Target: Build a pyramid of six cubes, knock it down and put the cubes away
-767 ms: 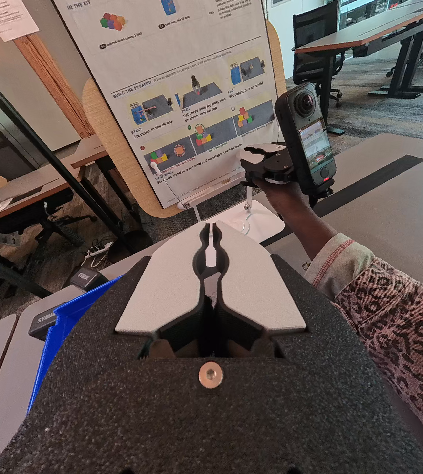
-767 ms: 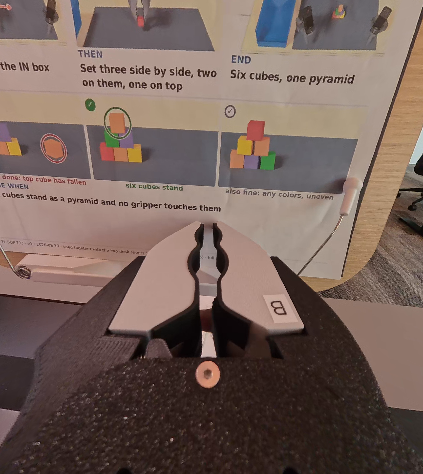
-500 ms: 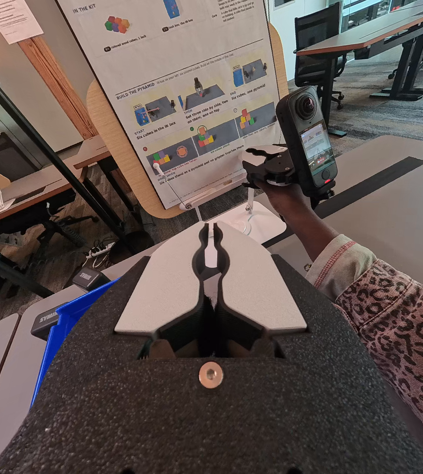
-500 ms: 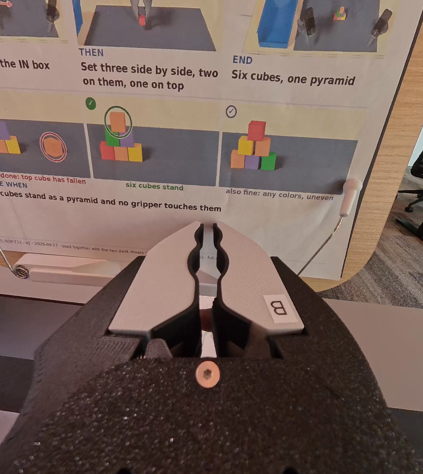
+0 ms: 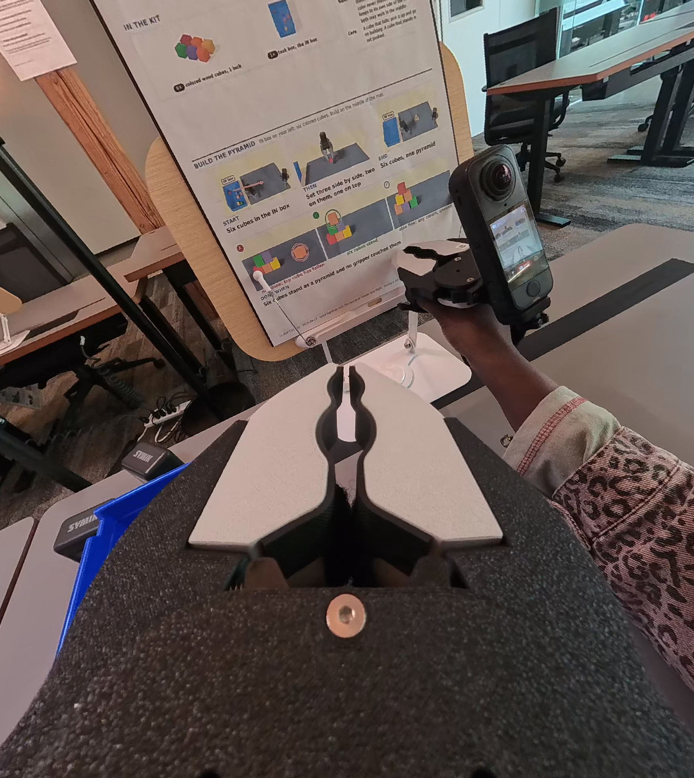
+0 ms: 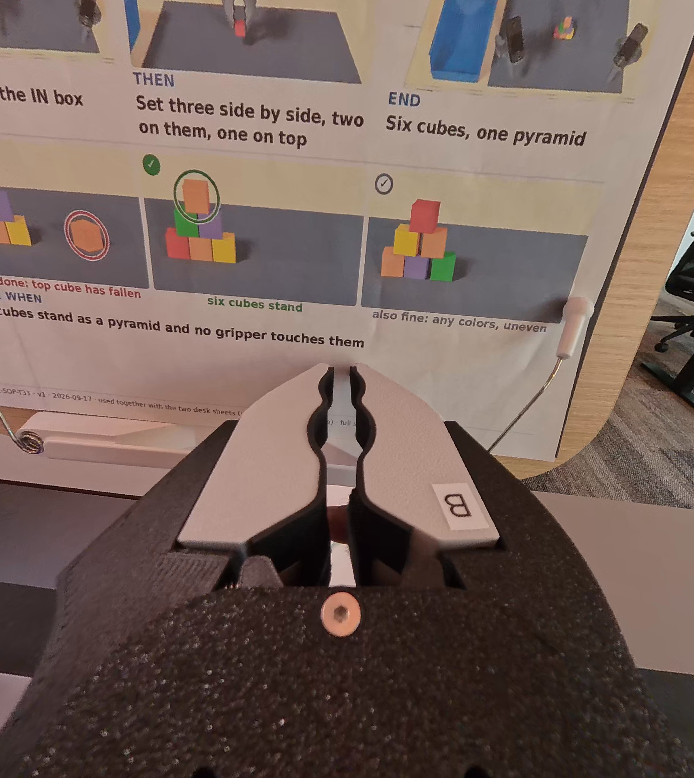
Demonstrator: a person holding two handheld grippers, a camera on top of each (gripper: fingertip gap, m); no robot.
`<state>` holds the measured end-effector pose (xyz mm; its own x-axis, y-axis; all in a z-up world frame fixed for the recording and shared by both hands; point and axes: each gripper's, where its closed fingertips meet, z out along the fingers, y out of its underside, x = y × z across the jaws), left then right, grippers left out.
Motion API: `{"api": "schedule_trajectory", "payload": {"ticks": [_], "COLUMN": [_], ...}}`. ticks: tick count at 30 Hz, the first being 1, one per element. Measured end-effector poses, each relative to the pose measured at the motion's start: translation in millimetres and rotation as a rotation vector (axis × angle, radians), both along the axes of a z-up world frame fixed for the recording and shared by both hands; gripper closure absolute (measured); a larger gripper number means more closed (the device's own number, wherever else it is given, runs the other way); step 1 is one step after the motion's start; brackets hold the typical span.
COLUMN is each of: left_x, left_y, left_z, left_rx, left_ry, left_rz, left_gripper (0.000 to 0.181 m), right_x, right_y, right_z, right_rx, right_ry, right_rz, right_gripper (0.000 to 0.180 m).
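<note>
Basically nothing on the build is visible yet. Both grippers are raised off the desk and aimed at the instruction poster [image 6: 252, 210] on its white stand [image 5: 421, 370], not at any work.

Left gripper [image 5: 346, 370]: fingers pressed together, only a thin slit at the tips, nothing between them. Right gripper [image 6: 340, 369]: same, clenched and empty. It also shows in the left wrist view [image 5: 410, 257], held up in the person's right hand [image 5: 459, 320] just in front of the poster, with its camera [image 5: 501, 227] upright on the back.

Cubes: no real ones in either view, only printed ones on the poster. My guess is they sit in the blue bin [image 5: 126, 518], whose corner pokes out at the left under the left gripper; its inside is hidden, so I can't confirm.

Grey desk [image 5: 631, 358] and dark mat strip [image 5: 615, 294]: no cube seen on the parts in view.

Judgement: either the very start or after put-away; frames alone don't settle it. If start, all three stages remain: build, knock down, put away. First move would need the left gripper opened and dropped to the bin.
</note>
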<state>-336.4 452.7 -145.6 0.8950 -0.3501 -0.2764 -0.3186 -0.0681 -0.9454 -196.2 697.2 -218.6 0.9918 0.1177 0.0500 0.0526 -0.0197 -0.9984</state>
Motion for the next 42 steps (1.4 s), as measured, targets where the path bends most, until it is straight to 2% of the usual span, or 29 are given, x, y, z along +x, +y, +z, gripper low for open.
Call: {"api": "schedule_trajectory", "payload": {"ticks": [1, 10, 13, 17, 42], "left_x": [0, -7, -9, -8, -5], "left_y": [0, 0, 0, 1, 5], "left_z": [0, 2, 2, 2, -4], "left_rx": [0.000, 0.004, 0.006, 0.008, -0.003], "left_ry": [0.000, -0.014, -0.013, -0.008, 0.010], "left_rz": [0.000, 0.008, 0.012, 0.016, 0.020], "left_gripper": [0.178, 0.179, 0.178, 0.178, 0.178], "right_x": [0, 27, 29, 29, 30], "right_y": [0, 3, 6, 6, 10], "right_z": [0, 17, 26, 37, 32], "right_rx": [0.000, 0.031, 0.055, 0.099, 0.079], "right_ry": [-0.002, 0.001, 0.004, -0.022, -0.051], "right_rz": [0.001, -0.035, -0.016, -0.023, -0.035], "right_gripper": [0.172, 0.165, 0.156, 0.157, 0.153]}}
